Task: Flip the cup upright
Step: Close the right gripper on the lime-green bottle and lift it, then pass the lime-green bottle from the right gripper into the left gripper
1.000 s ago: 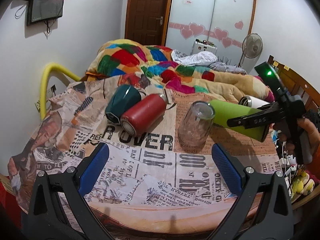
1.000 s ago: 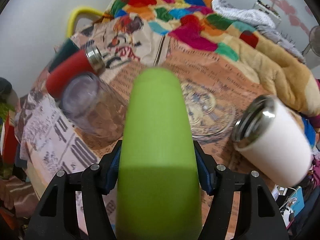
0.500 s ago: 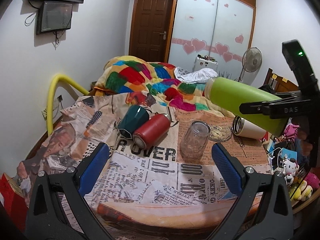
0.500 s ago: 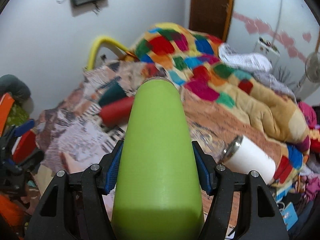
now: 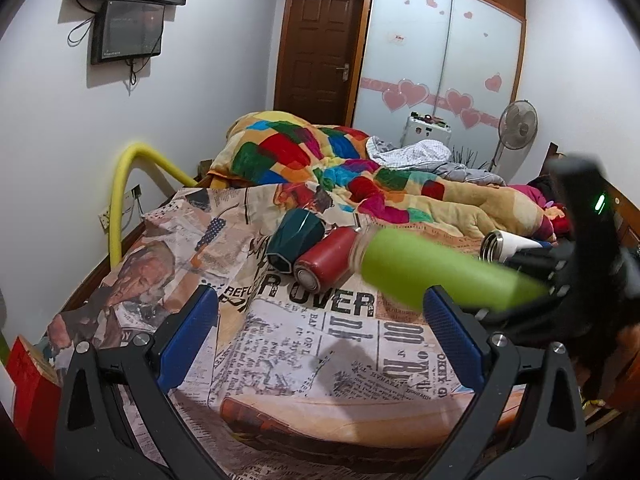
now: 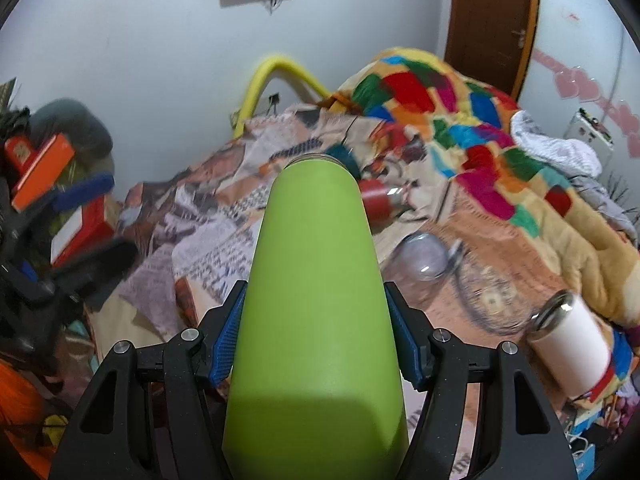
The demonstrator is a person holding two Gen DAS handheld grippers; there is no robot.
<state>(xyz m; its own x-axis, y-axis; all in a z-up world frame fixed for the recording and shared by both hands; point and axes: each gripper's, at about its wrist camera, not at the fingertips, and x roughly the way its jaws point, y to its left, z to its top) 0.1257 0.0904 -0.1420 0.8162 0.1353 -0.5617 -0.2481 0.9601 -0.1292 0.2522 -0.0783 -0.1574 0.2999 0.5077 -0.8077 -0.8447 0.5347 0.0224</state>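
Observation:
My right gripper is shut on a lime-green cup, its blue pads against both sides. In the left wrist view the green cup hangs in the air over the newspaper-print bed cover, nearly level, its silver mouth pointing left, with the right gripper holding its base end. My left gripper is open and empty, low over the cover's near part.
A dark green cup, a red bottle and a white steel-rimmed cup lie on their sides. A clear glass lies on the cover. A patchwork quilt is piled behind. Clutter stands at the bed's left.
The right gripper has carried the green cup lower and leftward across the left wrist view, and it now hides the clear glass there. The left gripper has stayed open.

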